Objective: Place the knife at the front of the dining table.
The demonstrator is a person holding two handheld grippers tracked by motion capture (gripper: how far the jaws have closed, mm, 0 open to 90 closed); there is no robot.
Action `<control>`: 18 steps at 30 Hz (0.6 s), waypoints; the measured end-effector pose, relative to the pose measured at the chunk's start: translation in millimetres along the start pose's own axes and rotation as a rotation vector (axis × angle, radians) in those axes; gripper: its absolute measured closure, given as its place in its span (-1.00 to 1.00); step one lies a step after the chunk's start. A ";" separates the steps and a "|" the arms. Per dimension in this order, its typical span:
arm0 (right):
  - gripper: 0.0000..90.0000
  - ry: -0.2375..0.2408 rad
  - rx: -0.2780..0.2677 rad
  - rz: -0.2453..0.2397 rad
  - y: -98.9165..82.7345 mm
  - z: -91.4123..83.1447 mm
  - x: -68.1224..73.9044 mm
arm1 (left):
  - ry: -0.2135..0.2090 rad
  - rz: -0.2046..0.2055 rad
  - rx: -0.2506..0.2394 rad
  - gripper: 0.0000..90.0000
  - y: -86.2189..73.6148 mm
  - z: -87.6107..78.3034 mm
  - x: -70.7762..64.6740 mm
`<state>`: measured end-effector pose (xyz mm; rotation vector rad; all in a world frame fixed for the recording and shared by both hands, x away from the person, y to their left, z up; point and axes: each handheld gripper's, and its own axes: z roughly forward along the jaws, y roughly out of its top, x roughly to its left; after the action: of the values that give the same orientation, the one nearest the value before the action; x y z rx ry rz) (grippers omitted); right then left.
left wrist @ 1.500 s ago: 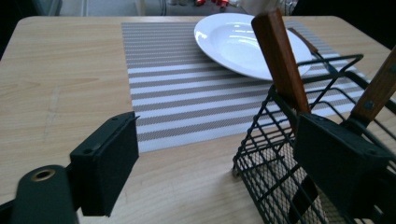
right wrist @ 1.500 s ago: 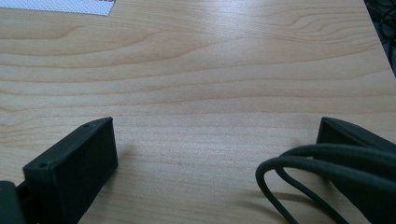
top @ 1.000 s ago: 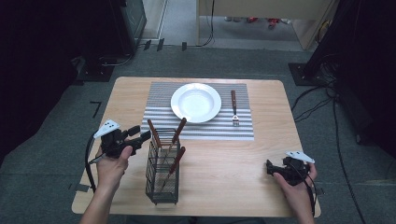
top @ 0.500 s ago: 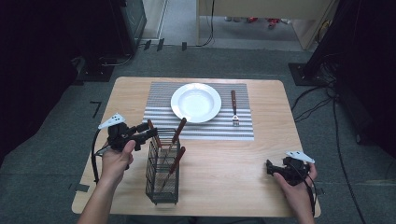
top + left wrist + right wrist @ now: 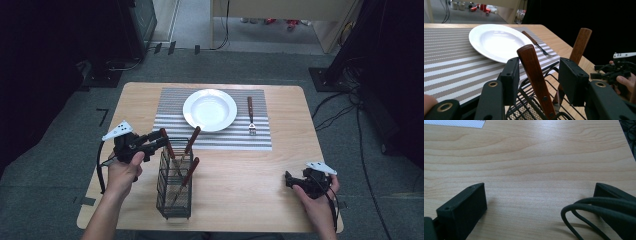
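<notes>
Left tongs [image 5: 537, 77] are being narrowed around the nearest wooden handle [image 5: 534, 72] in the wire caddy [image 5: 175, 187] for lifting, not yet gripping, while right tongs [image 5: 539, 207] are being rested wide on the bench [image 5: 536, 157].

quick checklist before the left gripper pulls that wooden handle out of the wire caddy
1. Handle between the fingers: ok, the wooden handle stands between the left gripper, whose jaws have just been closing.
2. Both fingers pressing on it: not ok, a gap shows at the right finger.
3. Neighbouring handle apart from the grip: ok.
4. Wire caddy held down: not ok, nothing steadies it.
5. Right gripper out of the way: ok, open over bare table.
6. Room beside the plate: ok.
</notes>
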<state>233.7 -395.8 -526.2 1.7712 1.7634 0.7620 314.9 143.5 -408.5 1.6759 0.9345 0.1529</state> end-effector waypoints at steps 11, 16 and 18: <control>-1.00 0.000 0.000 0.000 0.0 0.0 0.0 | 0.029 0.022 0.024 0.17 2.5 7.3 -12.9; -1.00 0.000 0.000 0.000 0.0 0.0 0.0 | 0.089 0.061 0.041 0.19 5.1 12.1 -28.4; -1.00 0.000 0.000 0.000 0.0 0.0 0.0 | 0.099 0.077 0.051 0.23 6.4 14.4 -33.6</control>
<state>233.7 -395.8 -526.2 1.7712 1.7631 0.7621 303.4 110.8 -395.6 1.7651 0.9549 0.2680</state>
